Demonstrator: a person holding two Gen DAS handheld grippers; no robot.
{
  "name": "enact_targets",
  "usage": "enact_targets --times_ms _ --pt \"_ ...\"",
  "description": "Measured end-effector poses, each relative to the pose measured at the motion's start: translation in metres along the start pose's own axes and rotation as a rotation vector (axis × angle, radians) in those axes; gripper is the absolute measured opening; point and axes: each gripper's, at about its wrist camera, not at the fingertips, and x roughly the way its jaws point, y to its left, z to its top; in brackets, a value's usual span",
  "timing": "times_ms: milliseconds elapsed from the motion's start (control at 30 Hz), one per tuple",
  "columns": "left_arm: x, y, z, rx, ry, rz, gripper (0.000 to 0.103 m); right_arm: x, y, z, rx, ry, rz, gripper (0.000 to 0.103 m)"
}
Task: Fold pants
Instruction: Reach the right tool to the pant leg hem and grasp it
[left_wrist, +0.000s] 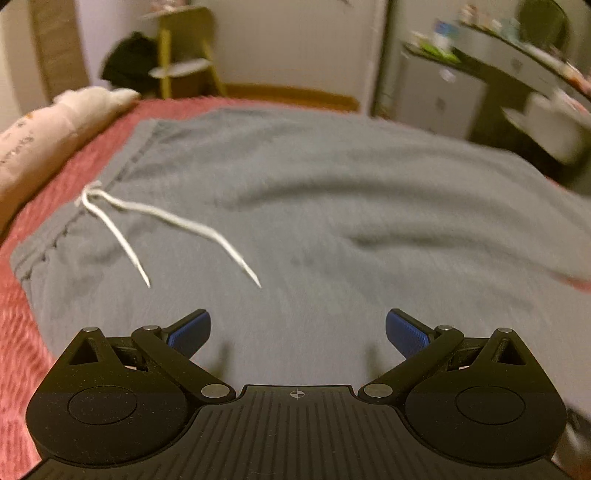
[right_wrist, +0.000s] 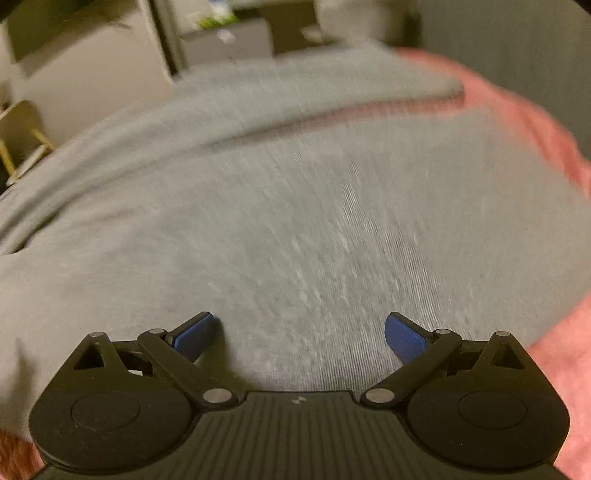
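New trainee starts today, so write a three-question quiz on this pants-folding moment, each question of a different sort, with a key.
1. True or false: the left gripper has its jaws shut on the white drawstring.
2. Multiple choice: the grey pants lie on a) a wooden floor, b) a red bedspread, c) a glass desk.
3. Fill in: in the right wrist view, the right gripper has its jaws ____ above the grey fabric.

Key:
1. False. The jaws stand wide apart and the drawstring lies loose on the pants, ahead of them.
2. b
3. open
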Motion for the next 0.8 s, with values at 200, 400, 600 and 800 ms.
enact_targets --times_ms 200,400,600,800 --pt "0.049 0.027 0.014 -0.117 -0.106 0.099 0.103 0.003 0.002 0.001 -0.033 0.009 0.006 0.099" --pt "0.061 0.052 0.022 -0.186 -0.262 0.055 0.103 0.0 0.014 0.096 -0.013 -0.041 0.034 0.099" --pt "0.075 0.061 0.014 -0.206 -0.311 0.131 0.103 0.073 0.027 0.237 0.132 -0.145 0.043 0.069" --pt "0.093 0.06 0.003 -0.225 -0.286 0.125 0.103 0.149 0.041 0.313 0.347 -0.13 -0.01 0.05"
